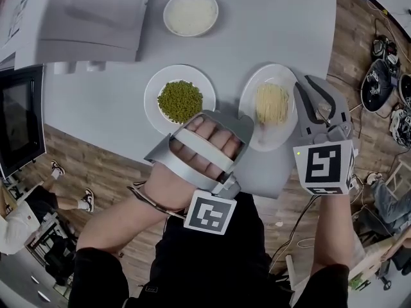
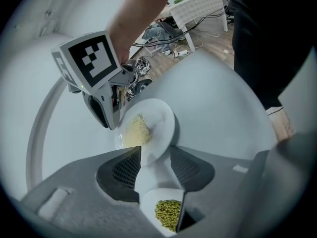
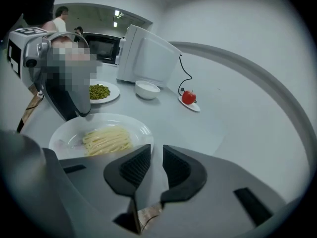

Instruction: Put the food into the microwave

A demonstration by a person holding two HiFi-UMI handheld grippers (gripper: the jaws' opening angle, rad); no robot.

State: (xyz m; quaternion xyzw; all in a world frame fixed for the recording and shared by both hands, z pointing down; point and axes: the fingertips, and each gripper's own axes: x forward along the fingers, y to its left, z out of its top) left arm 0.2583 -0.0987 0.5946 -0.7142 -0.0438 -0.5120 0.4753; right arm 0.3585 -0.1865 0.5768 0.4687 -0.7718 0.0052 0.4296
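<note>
A white plate of green peas (image 1: 180,101) and a white plate of noodles (image 1: 273,104) lie side by side near the grey table's front edge. My left gripper (image 1: 241,126) hangs over the peas plate's right rim, pointing at the noodles. In the left gripper view, its jaws (image 2: 151,155) stand wide open. The noodles plate (image 2: 148,128) lies beyond them, and the peas (image 2: 168,214) show below, untouched. My right gripper (image 1: 314,92) sits at the noodles plate's right rim. Its jaws (image 3: 156,155) are slightly apart, gripping nothing, with the noodles plate (image 3: 101,138) just to their left.
A white microwave (image 1: 83,18) stands at the table's far left, also in the right gripper view (image 3: 148,56). A bowl of rice (image 1: 191,13) sits beside it, and a tomato on a small dish (image 3: 189,98) lies farther right. A dark oven (image 1: 19,117) is left of the table.
</note>
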